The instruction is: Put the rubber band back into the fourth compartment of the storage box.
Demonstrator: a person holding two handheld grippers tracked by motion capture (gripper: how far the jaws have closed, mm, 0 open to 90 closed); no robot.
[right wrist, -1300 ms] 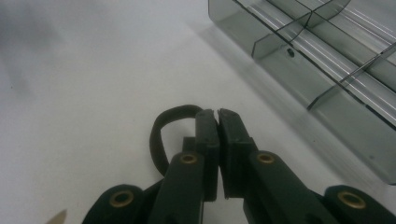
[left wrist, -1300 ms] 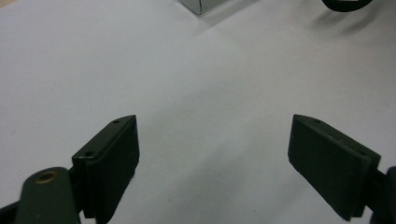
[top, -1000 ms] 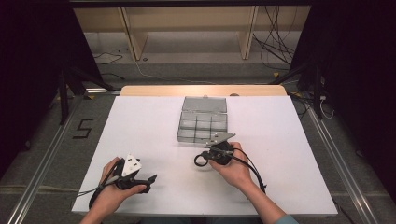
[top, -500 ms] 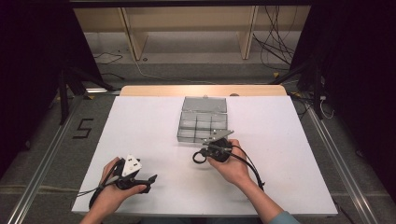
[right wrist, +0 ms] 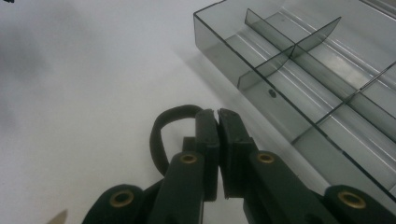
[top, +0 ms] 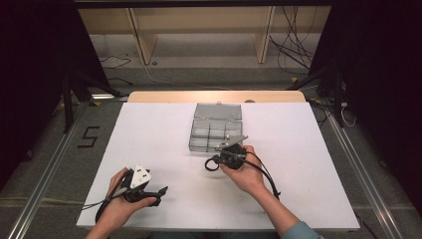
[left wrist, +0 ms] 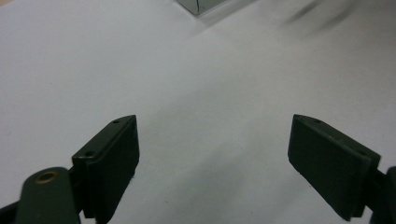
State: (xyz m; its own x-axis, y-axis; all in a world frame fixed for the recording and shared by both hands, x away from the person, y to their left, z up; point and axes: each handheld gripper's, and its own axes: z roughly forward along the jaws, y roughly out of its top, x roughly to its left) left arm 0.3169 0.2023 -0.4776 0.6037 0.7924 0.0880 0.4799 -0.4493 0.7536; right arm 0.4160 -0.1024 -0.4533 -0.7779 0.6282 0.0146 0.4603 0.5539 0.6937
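Right gripper (right wrist: 218,116), jaws clamped on a black loop (right wrist: 161,135), edged closer to the divided clear organizer box (top: 215,127); left gripper (left wrist: 212,154) idle, jaws agape.

A lab-style recording bay is showing here, not a home. A white rectangular worktable (top: 149,144) is standing on grey carpet. Black curtains (top: 35,55) are hanging to both sides of the table. Behind the table, a bare pale wooden shelf unit (top: 199,30) is standing, with black cables (top: 293,45) trailing beside it. Left of the table, a black taped numeral five (top: 88,137) is marking the floor beside a metal rail (top: 45,174).
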